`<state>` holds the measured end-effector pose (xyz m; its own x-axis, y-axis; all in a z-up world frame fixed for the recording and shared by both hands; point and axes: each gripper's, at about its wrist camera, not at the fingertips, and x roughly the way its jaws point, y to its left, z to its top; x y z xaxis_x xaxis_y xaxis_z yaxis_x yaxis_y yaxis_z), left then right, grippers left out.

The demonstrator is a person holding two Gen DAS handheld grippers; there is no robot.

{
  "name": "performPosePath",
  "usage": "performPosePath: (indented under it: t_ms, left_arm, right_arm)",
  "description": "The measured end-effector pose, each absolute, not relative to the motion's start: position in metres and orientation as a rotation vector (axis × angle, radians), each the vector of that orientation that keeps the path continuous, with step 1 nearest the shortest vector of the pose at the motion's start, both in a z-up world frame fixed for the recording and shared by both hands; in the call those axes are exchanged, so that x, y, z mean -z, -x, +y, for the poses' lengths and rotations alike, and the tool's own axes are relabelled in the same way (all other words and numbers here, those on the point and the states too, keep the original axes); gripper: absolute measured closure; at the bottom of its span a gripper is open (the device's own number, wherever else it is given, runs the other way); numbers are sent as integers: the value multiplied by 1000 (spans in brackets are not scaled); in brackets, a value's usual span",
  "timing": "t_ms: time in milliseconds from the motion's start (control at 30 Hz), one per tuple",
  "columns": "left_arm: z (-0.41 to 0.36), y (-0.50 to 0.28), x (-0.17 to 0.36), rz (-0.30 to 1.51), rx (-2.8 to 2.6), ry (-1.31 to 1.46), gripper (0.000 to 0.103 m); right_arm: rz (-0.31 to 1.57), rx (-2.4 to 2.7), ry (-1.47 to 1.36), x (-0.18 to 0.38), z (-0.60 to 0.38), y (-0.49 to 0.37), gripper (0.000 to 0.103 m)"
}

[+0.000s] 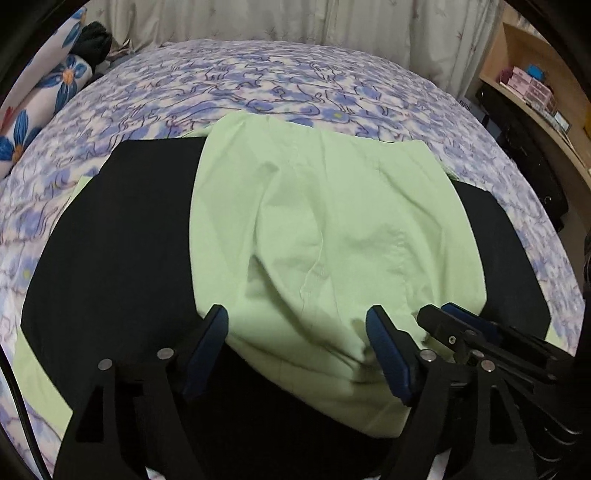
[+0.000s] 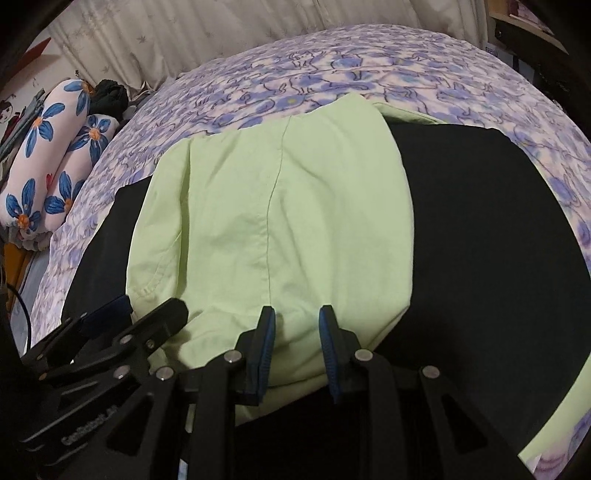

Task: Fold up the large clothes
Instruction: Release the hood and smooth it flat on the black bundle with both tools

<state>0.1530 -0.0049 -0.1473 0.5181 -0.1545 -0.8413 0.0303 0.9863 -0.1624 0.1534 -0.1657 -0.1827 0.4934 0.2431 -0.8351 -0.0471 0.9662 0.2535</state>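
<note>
A light green garment (image 1: 317,229) lies partly folded over a black folding board (image 1: 122,236) on the bed; it also shows in the right wrist view (image 2: 273,214), on the same board (image 2: 480,229). My left gripper (image 1: 299,343) is open, its fingers straddling the garment's near edge without pinching it. My right gripper (image 2: 297,343) is partly open over the same near edge, with cloth between the pads but not clamped. The right gripper shows in the left wrist view (image 1: 454,325). The left gripper shows in the right wrist view (image 2: 140,314).
The bed has a purple and white cat-print cover (image 1: 258,81). Floral pillows (image 2: 55,155) and a dark bundle (image 2: 110,96) lie at the far left. Curtains (image 1: 295,18) hang behind. A wooden shelf with boxes (image 1: 532,81) stands at the right.
</note>
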Motion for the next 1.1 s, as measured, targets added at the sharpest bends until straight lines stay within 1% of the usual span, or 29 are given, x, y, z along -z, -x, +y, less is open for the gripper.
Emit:
performPosePath:
  t_ms: [200, 233, 267, 300, 500, 700, 900, 1100]
  left_arm:
    - [6, -129, 134, 1026, 139, 179, 26]
    - [9, -125, 132, 1023, 142, 187, 26]
    - [13, -117, 127, 1014, 143, 193, 26]
    - [15, -113, 124, 1011, 140, 192, 26]
    - [39, -71, 104, 987, 143, 205, 26]
    - [63, -38, 98, 987, 130, 225, 25]
    - [91, -20, 117, 1019, 140, 319, 25]
    - [124, -27, 155, 1062, 204, 594, 25]
  right_arm:
    - [1033, -179, -226, 172, -169, -137, 78]
    - [1037, -198, -237, 169, -170, -133, 76]
    - [1037, -215, -246, 167, -171, -126, 71]
    - [1036, -221, -247, 164, -171, -122, 69]
    - [1004, -233, -212, 146, -170, -84, 69]
    - [959, -248, -189, 128, -168, -57, 68]
    - [903, -249, -174, 120, -164, -42, 69]
    - [919, -268, -184, 126, -155, -45, 69]
